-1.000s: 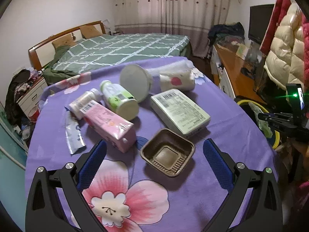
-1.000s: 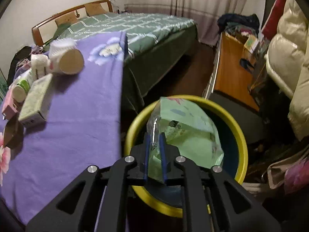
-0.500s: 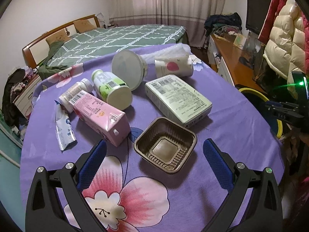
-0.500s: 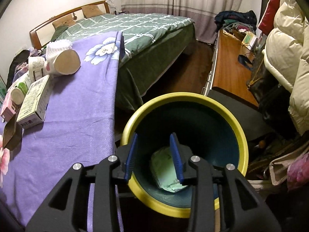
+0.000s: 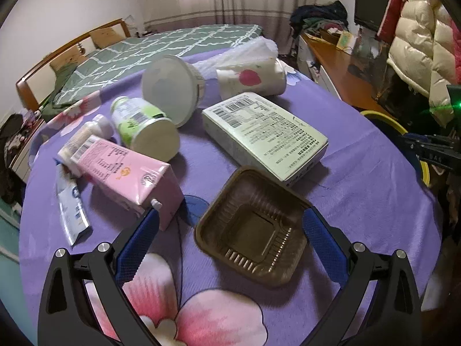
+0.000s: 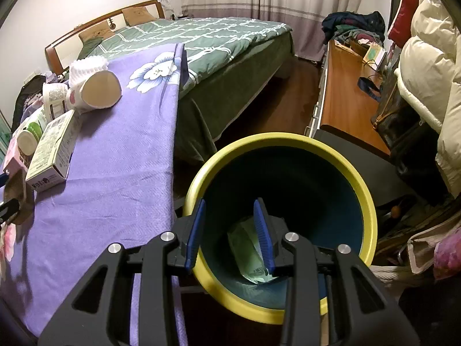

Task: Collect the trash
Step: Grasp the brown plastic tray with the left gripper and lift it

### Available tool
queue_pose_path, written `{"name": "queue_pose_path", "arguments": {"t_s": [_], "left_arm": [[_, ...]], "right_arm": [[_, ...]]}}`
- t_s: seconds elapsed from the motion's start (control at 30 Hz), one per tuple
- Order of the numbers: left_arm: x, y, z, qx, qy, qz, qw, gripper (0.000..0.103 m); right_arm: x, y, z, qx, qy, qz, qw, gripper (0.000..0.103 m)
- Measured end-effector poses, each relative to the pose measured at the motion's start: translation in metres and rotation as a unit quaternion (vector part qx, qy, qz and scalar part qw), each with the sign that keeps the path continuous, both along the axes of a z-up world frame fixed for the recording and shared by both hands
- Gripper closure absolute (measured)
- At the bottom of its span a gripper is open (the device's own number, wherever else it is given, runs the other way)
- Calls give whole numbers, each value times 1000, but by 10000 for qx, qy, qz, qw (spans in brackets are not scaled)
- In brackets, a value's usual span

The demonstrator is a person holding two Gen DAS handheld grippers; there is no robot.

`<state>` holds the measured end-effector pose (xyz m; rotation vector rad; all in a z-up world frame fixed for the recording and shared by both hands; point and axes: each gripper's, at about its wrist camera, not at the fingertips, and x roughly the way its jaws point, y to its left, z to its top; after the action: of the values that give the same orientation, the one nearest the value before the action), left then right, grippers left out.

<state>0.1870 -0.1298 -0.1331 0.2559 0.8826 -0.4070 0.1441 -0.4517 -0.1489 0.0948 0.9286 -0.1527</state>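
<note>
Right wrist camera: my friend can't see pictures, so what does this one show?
The open right gripper hangs empty over a yellow-rimmed bin, and a green packet lies at the bin's bottom. To the left, a purple flowered tablecloth holds a green box and a tipped-over paper cup.

Black gripper (image 6: 230, 230) frame, blue ribbed jaws, silver screws
</note>
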Motion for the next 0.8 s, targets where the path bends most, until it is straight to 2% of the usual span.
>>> {"name": "queue_pose_path", "arguments": {"t_s": [0.1,0.23,0.4,0.63,0.8], "left_arm": [[1,-5,-2,31,23,-139,9999,5],[-3,-8,1,-139,74,-439,9989,5],[-7,-13,5,-37,-8,-644,9979,5],[-14,-11,15,-422,153,-1139,9925,5],[-16,-16,9,-275,219,-1033,9940,5]], "right_arm": [[0,-3,-2,30,7,-6,10000,69],[1,-6,-3,112,12,-13,9999,69],[2,-8,-3,148,7,-2,9999,69],[2,-12,-6,201,25,-20,9998,69],[2,-11,-6,210,22,-11,9998,69]]}}
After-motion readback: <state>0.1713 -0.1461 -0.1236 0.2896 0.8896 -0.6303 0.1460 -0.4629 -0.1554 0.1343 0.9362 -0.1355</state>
